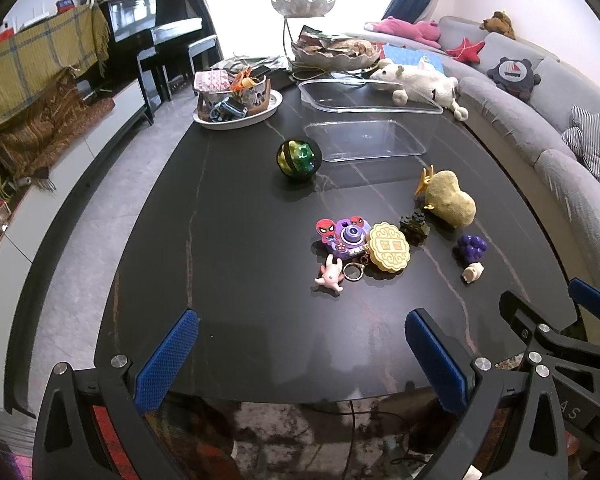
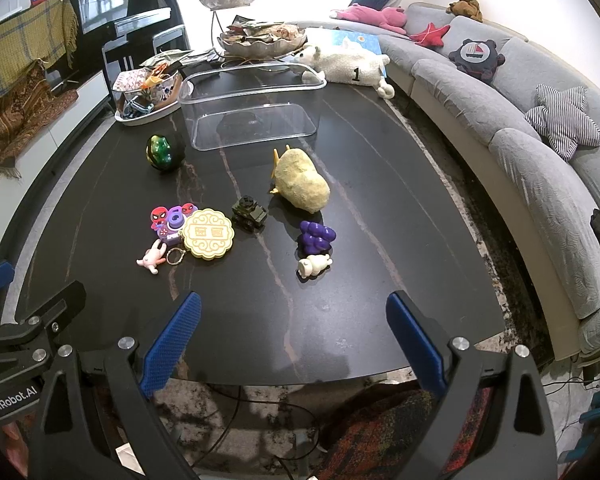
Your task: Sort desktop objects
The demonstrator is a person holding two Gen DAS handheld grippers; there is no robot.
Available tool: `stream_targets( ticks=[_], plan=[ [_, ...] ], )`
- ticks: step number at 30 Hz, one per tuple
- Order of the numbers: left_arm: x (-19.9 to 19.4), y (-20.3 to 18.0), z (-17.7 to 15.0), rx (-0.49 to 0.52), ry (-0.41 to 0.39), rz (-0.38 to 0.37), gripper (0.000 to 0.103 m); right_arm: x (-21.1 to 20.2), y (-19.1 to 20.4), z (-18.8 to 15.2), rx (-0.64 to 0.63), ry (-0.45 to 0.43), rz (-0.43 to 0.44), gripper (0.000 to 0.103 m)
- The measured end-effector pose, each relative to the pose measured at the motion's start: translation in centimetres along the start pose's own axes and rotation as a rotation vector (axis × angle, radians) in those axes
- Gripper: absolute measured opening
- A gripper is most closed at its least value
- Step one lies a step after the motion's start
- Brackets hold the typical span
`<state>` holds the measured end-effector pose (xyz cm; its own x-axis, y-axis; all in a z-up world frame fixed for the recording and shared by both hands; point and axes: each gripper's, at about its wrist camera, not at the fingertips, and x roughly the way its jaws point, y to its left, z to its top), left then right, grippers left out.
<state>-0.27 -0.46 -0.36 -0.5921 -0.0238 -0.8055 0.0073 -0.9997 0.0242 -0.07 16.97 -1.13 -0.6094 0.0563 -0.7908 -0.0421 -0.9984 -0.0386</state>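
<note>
On the dark marble-veined table [image 2: 380, 280], a scatter of small toys sits mid-surface: a green-and-black ball [image 2: 163, 153] off by itself, a pale yellow mooncake-shaped disc [image 2: 209, 234] touching a purple toy camera [image 2: 171, 222], a pink bunny keyring [image 2: 153, 259], a tiny olive tank [image 2: 250, 213], purple grapes [image 2: 316, 237], and a lumpy yellow plush [image 2: 302, 184], possibly a duck. Behind them stands a clear plastic bin [image 2: 252, 112]. Left gripper [image 1: 300, 360] and right gripper [image 2: 294, 340] both gape wide at the near edge, holding nothing.
</note>
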Motion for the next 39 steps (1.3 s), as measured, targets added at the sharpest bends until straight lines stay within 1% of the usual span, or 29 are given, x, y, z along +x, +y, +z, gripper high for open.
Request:
stream_targets(
  ticks=[23, 32, 37, 39],
  plan=[
    [-0.1, -0.1, 0.1, 0.001, -0.016, 0.004, 0.102, -0.1, -0.1, 0.2, 0.002, 0.000, -0.004, 0.093],
    [0.6, -0.1, -0.1, -0.047, 0.007, -0.021, 0.102, 0.3, -0.5, 0.2, 0.012, 0.006, 0.014, 0.091],
    [1.0, -0.1, -0.4, -0.058, 0.016, -0.047, 0.100, 0.6, -0.5, 0.0, 0.006, 0.009, 0.024, 0.090],
    [1.1, -0.2, -0.4, -0.039, 0.014, -0.068, 0.093, 0.8, -0.4, 0.0, -0.001, 0.012, 0.030, 0.090]
  ],
)
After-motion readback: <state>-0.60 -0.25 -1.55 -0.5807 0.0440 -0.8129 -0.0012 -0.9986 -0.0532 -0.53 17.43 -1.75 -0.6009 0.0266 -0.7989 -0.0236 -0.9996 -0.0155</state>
